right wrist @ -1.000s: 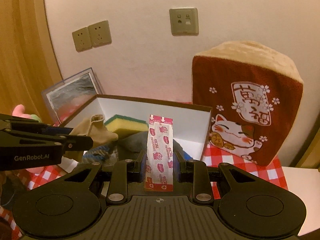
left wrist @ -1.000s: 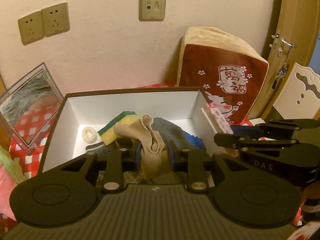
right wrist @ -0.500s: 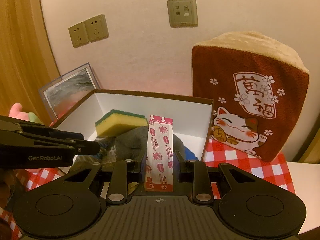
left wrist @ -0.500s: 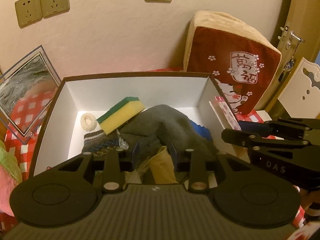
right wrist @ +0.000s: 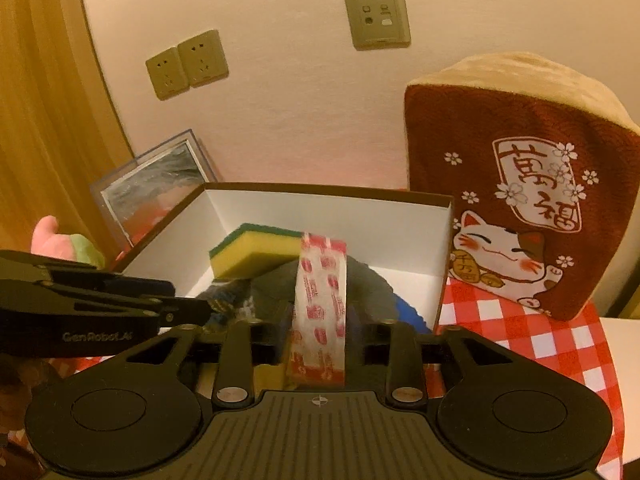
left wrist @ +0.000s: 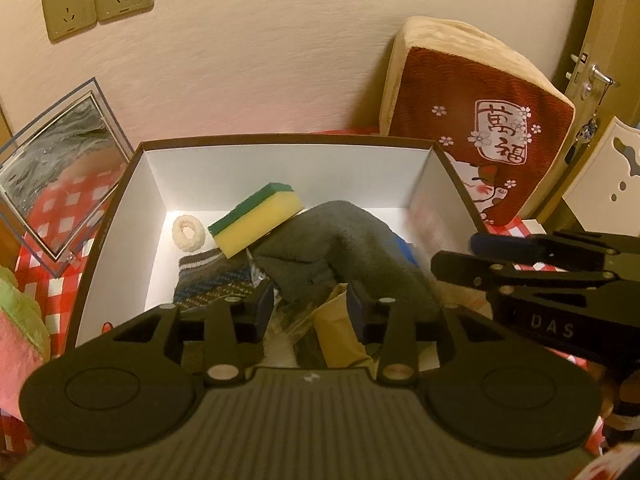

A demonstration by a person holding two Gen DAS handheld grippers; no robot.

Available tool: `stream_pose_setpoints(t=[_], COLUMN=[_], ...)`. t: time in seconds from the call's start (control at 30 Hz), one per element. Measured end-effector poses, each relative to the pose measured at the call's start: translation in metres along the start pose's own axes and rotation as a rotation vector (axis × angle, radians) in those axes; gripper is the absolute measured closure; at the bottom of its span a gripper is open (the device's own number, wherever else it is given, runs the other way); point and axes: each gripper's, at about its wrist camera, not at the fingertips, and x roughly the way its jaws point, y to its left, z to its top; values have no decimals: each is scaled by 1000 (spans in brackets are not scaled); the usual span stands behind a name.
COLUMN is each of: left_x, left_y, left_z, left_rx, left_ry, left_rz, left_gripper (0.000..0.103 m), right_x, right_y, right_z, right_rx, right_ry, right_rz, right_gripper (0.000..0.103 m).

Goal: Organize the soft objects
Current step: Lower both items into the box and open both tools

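Note:
An open box (left wrist: 280, 139), white inside with a brown rim, holds a yellow-green sponge (left wrist: 256, 220), a white scrunchie (left wrist: 188, 234), a grey cloth (left wrist: 340, 248) and a striped sock (left wrist: 212, 284). My left gripper (left wrist: 310, 304) hangs over the box's near end with its jaws opening. A tan sock (left wrist: 344, 332) lies loose below them, nearer the right finger. My right gripper (right wrist: 318, 328) is over the same box (right wrist: 320, 189), jaws opening. A red-and-white plaster strip (right wrist: 320, 308) stands blurred and tilted between the pads, which no longer pinch it.
A red lucky-cat cushion (right wrist: 520, 200) leans on the wall right of the box. A clear framed mirror (left wrist: 52, 168) stands at the left beside a pink-green plush (left wrist: 16, 328). A red checked cloth (right wrist: 520, 340) covers the table. A door (left wrist: 592, 72) is at the far right.
The left gripper dipped into the box and released the tan sock, which now lies inside. The right jaws have parted from the plaster strip, which leans and blurs.

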Motion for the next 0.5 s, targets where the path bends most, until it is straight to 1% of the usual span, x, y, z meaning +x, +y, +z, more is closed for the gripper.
stream_pose_setpoints(t=[0.07,0.5], left_x=[-1,-4], left_y=[2,4], left_z=[-1,-4], left_rx=[-5,-18], left_ry=[1,4], left_rz=[1,5], left_gripper=[66,63], right_x=[-1,-4], right_y=[-1,-3], right_z=[0,-8], right_rx=[4,-2], right_ry=[-14,8], right_rz=[1,-1], right_gripper=[45,43])
